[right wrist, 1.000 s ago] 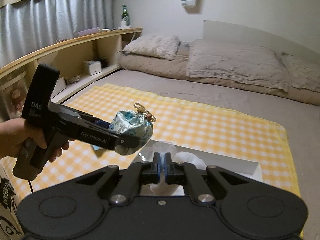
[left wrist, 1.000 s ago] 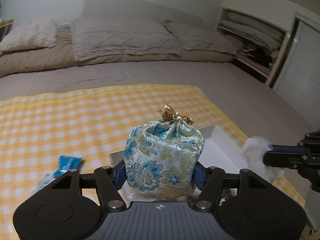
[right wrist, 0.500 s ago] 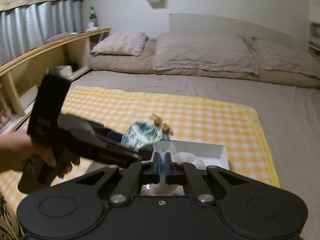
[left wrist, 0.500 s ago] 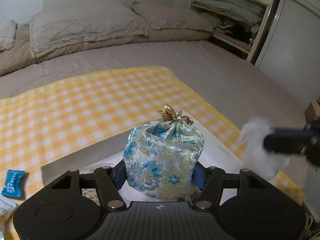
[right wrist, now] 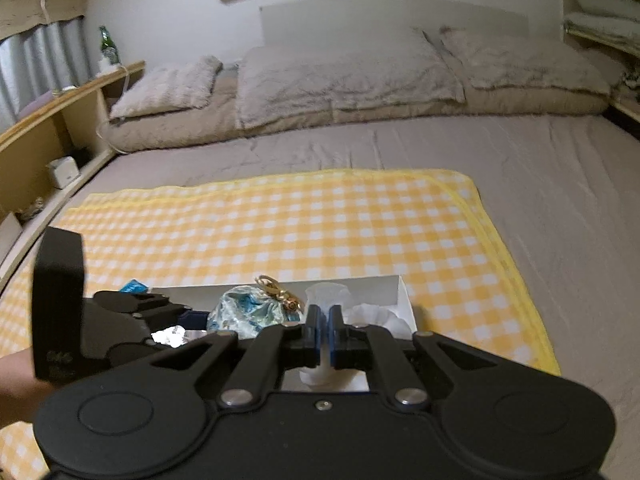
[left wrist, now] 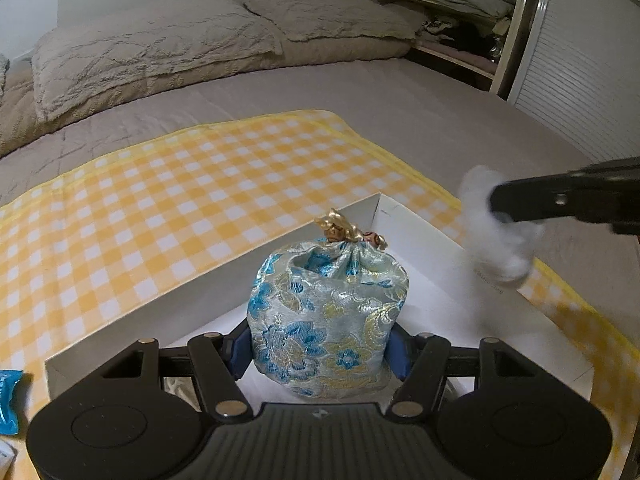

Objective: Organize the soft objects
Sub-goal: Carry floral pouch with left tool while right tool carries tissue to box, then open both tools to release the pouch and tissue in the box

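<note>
Both grippers tilt down over a shallow white cardboard box point(left wrist: 420, 256) on a yellow-and-white checked cloth point(left wrist: 160, 216) spread on a grey bed point(right wrist: 460, 148). The left gripper point(left wrist: 320, 350) clamps an upright blue-and-gold floral brocade drawstring pouch point(left wrist: 326, 316) above the box, while the right gripper point(right wrist: 323, 334) pinches a white fluffy wad point(left wrist: 498, 228) in nearly closed jaws. A small blue wrapped packet point(left wrist: 9, 400) lies on the cloth beside the box; the lettering on the left handle is blurred.

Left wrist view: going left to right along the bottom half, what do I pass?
Blue packet → brocade pouch gripped by the left gripper → white fluffy wad pinched by the right gripper.
</note>
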Demonstrator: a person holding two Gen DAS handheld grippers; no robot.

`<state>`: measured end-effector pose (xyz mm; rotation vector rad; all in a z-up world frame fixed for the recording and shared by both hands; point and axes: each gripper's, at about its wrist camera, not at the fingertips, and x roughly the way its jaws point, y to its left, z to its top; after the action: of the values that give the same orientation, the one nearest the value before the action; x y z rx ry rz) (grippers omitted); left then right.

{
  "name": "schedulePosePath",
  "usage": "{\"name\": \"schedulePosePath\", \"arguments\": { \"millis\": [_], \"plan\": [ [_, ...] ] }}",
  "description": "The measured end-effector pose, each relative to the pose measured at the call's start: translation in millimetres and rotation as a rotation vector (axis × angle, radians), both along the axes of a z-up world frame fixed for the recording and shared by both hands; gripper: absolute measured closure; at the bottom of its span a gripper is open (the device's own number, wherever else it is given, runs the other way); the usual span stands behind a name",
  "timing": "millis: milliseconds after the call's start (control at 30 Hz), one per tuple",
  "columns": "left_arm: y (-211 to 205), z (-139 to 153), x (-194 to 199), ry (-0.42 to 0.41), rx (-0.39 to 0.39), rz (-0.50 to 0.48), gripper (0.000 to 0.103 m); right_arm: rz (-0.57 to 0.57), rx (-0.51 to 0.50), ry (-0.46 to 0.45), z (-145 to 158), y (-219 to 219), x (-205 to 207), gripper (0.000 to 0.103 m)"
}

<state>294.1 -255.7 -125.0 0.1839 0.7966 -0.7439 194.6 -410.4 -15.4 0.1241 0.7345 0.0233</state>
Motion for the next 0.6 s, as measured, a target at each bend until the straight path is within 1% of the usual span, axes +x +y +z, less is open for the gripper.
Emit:
{"name": "schedulePosePath", "arguments": {
  "millis": [33,67,100,133,233,400,500,533,567,600],
  "plan": [
    [-1,-1,1,-0.005,0.003,-0.002,0.037,-0.002,-0.005,0.008,-3,0,4,0.099],
    [-1,-2,2,-0.014,0.005,0.002,0.028,-0.004,-0.014,0.016,-6,1,10,0.099],
    [0,-3,2,-0.021,0.003,0.015,0.016,-0.006,-0.024,0.021,-9,2,15,0.099],
    [2,-3,3,-0.026,-0.001,0.028,0.012,-0.007,-0.031,0.026,-10,2,18,0.099],
    [5,-1,4,-0.019,-0.008,0.031,0.011,-0.015,-0.044,0.046,-17,4,28,0.099],
    [12,0,0,-0.033,0.028,0.017,0.009,-0.019,-0.066,0.070,-26,6,44,0.099],
    [19,2,-1,-0.020,0.025,0.021,0.007,-0.017,-0.077,0.072,-31,8,51,0.098],
    [21,4,-2,-0.016,0.025,0.021,0.007,-0.020,-0.076,0.068,-33,9,53,0.096],
    [22,4,-3,-0.016,0.027,0.020,0.007,-0.022,-0.069,0.069,-34,8,55,0.090],
    [23,5,-4,-0.016,0.030,0.019,0.007,-0.032,-0.061,0.073,-36,8,57,0.077]
  ]
}}
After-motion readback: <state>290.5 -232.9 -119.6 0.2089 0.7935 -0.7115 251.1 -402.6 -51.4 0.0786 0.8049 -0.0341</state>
